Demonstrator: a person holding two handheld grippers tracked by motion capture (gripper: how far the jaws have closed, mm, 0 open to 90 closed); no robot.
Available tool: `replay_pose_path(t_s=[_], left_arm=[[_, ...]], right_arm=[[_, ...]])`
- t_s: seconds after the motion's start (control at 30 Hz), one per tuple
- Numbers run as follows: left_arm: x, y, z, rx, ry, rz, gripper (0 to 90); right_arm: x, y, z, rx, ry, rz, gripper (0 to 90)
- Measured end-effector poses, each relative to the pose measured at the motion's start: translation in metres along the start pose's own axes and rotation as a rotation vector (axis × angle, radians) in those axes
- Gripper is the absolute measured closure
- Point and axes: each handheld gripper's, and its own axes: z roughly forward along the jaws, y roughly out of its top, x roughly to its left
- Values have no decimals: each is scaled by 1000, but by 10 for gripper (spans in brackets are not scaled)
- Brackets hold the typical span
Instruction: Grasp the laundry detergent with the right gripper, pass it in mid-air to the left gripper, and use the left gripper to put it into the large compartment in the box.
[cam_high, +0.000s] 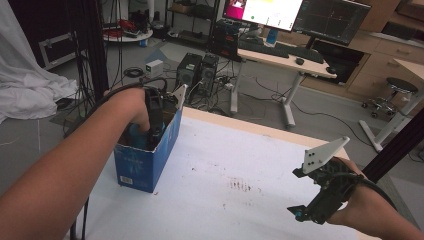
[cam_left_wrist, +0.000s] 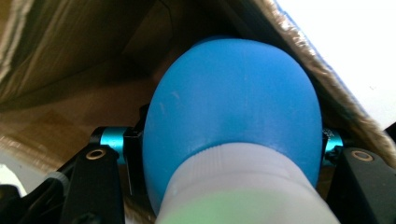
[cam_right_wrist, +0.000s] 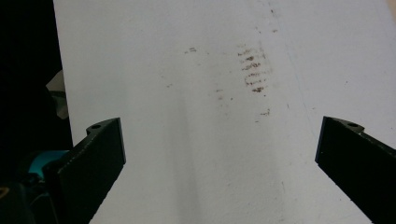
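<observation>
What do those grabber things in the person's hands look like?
Both are black. The right gripper has flat black jaws, turquoise metal parts and a grey three-cornered plate with small holes. The left gripper has turquoise parts too, its own grey plate, and a black cable. Forearms are bare.

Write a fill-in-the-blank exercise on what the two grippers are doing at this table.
1. The left gripper is shut on a ____ rounded object.
2. That gripper reaches down into a blue cardboard ____.
3. The right gripper hovers over the white table with its fingers ____.

Missing words: blue; box; open
</observation>
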Motion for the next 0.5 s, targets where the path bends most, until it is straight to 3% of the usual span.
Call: replay_pose_path(t_s=[0.27,0.5], left_arm=[[1,0,11,2,10,29,384],[5,-2,11,-4,-17,-3,366]], right_arm=[[0,-2,3,-1,4,2,9],[0,-3,4,-1,4,11,9]])
